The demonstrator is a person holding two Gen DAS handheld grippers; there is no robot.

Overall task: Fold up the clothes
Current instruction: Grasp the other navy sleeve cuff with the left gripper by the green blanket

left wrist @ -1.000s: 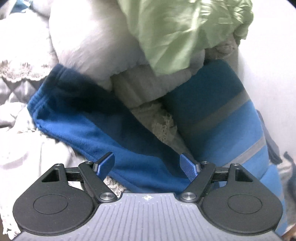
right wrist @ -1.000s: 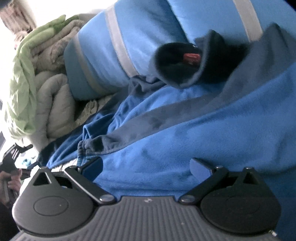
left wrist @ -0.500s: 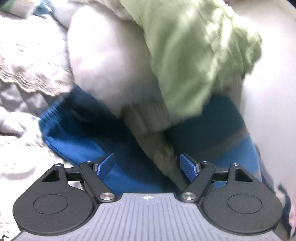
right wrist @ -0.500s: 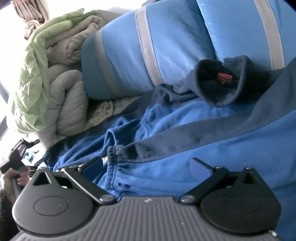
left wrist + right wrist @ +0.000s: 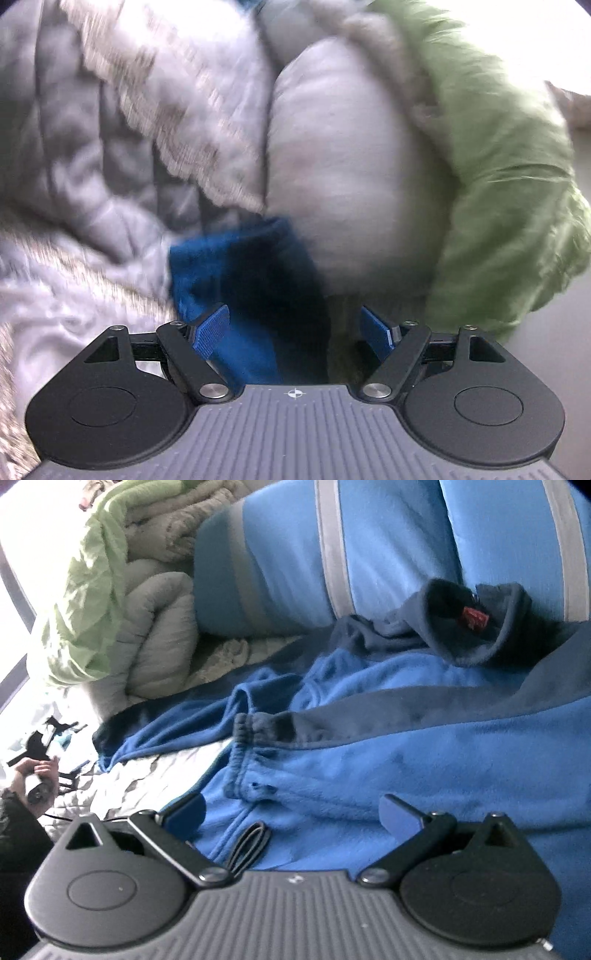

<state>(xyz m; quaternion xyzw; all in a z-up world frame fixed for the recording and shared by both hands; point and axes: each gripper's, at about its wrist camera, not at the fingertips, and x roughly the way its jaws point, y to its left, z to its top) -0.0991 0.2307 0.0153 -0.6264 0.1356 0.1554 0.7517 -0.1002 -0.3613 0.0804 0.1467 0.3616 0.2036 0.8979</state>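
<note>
Blue fleece jacket (image 5: 236,280) shows between my left gripper (image 5: 297,326)'s wide-spread jaws, its edge against the left pad, unpinched. On the right wrist view, my right gripper (image 5: 291,812) stands wide over the jacket's body, cuff (image 5: 255,731) ahead.

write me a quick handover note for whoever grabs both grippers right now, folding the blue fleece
Left gripper: open, holding nothing, at the blue fleece's cuff end beside the grey duvet and green blanket.
Right gripper: open, empty, over the fleece body; its dark collar rests against the striped pillow.
Done: no fold visible; the fleece lies rumpled.
Left: grasp it, spread it flat, fold.
</note>
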